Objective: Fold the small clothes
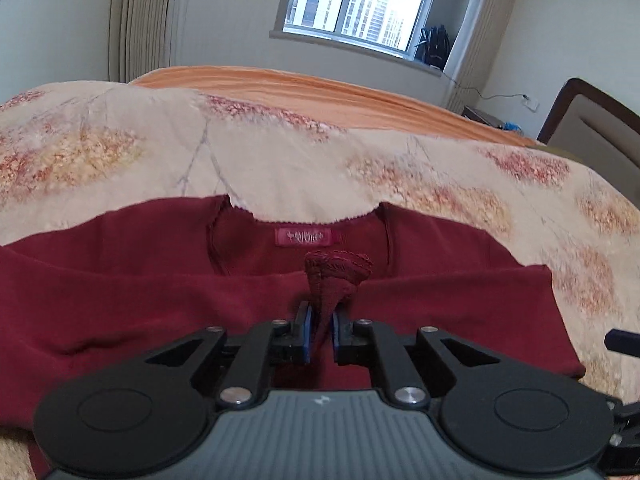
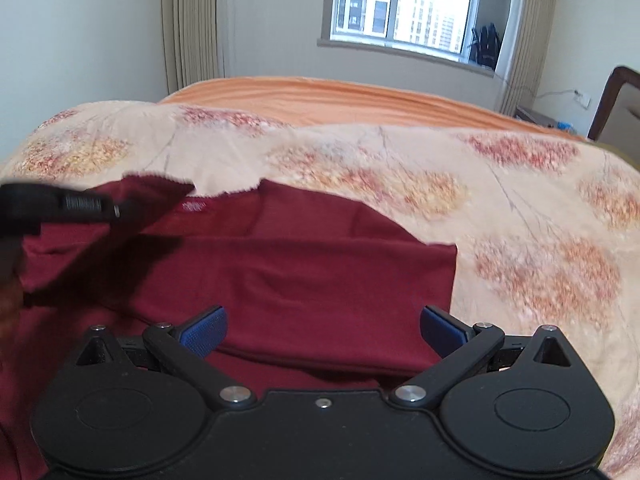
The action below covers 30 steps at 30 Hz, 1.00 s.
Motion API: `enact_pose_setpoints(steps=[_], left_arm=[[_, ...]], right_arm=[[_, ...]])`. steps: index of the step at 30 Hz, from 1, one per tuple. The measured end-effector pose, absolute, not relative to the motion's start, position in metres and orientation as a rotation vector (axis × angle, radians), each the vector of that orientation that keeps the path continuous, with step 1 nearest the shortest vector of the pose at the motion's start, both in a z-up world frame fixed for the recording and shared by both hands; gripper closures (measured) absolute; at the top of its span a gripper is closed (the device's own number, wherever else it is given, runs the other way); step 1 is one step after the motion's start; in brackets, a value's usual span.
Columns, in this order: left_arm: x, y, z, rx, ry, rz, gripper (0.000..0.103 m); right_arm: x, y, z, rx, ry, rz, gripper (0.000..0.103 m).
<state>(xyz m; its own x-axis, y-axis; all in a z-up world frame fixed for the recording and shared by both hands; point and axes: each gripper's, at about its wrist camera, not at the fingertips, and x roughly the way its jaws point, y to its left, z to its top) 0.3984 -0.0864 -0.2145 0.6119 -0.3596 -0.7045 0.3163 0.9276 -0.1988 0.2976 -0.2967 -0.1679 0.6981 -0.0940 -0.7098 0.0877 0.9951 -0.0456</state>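
A dark red long-sleeved top lies spread on the flowered bed cover, neck opening and label facing away from me. My left gripper is shut on a bunched sleeve cuff, which sticks up past the blue pads above the chest of the top. In the right wrist view the top shows a sleeve folded across its body. My right gripper hangs open just above it, with nothing between its fingers. The left gripper appears blurred at the left edge.
The flowered cover lies over an orange sheet on a bed. A window and curtains are behind it, a dark bag on the sill, and a brown padded headboard at the right.
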Motion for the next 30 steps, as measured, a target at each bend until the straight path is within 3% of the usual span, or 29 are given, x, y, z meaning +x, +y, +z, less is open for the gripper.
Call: enact_pose_setpoints(steps=[1,3,11,16,22,25,27,30], left_arm=[[0.397,-0.087,-0.218,-0.052,0.844,-0.396,0.078],[0.391,-0.085,-0.212,-0.058,0.863,-0.391,0.043],[0.379,-0.034,-0.163,-0.019,0.836,-0.309,0.001],[0.383,0.031,-0.154,-0.022,0.869,-0.048,0.000],[0.401,0.117,-0.170,-0.181,0.918,0.144,0.000],[0.411,0.145,-0.181,-0.298,0.944,0.184,0.000],[0.413,0.155,-0.184,-0.350,0.947,0.202,0.001],[0.414,0.160,-0.183,-0.374,0.936,0.206,0.001]], right_arm=[[0.298,-0.298,-0.170,-0.006,0.796,-0.095,0.001],[0.300,-0.299,-0.173,0.006,0.806,-0.079,0.001],[0.319,-0.282,-0.178,0.066,0.821,0.004,0.001],[0.346,-0.264,-0.187,0.141,0.831,0.063,0.009],[0.384,-0.231,-0.201,0.177,0.874,0.113,0.033],[0.398,-0.218,-0.210,0.157,0.917,0.094,0.052],[0.402,-0.210,-0.215,0.133,0.940,0.079,0.074],[0.403,-0.202,-0.216,0.114,0.936,0.086,0.090]])
